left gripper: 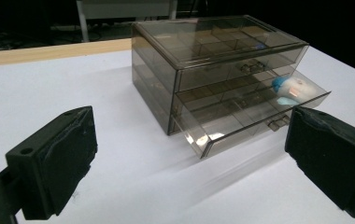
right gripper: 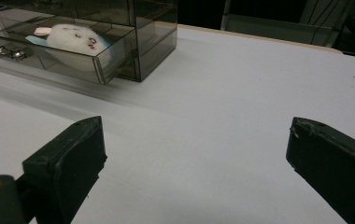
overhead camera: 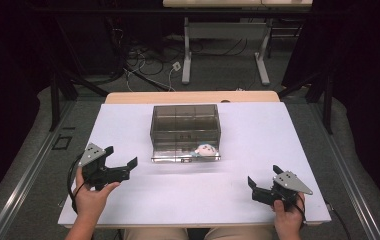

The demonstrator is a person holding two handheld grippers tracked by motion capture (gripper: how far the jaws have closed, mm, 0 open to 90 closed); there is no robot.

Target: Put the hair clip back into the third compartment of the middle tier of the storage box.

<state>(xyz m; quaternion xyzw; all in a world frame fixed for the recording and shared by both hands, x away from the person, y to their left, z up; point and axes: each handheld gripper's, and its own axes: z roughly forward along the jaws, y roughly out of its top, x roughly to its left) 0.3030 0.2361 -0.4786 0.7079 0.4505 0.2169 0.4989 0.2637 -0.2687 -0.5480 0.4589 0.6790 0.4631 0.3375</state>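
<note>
Smoky transparent plastic drawer cabinet (overhead camera: 185, 131) stands mid-table; its lower drawer (overhead camera: 185, 152) is pulled out, holding a white-and-blue plush toy (overhead camera: 204, 149). Left gripper (overhead camera: 123, 160) and right gripper (overhead camera: 263, 178) rest wide open, empty.

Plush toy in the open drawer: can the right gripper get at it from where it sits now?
Probably yes. The plush toy lies in the pulled-out lower drawer, open from above. The right gripper has its jaws open, with bare table between.

My white table (overhead camera: 258, 150) carries one thing: a smoky clear drawer box (overhead camera: 185, 120) near its far middle. A wooden edge (overhead camera: 143, 97) borders the far side.
</note>
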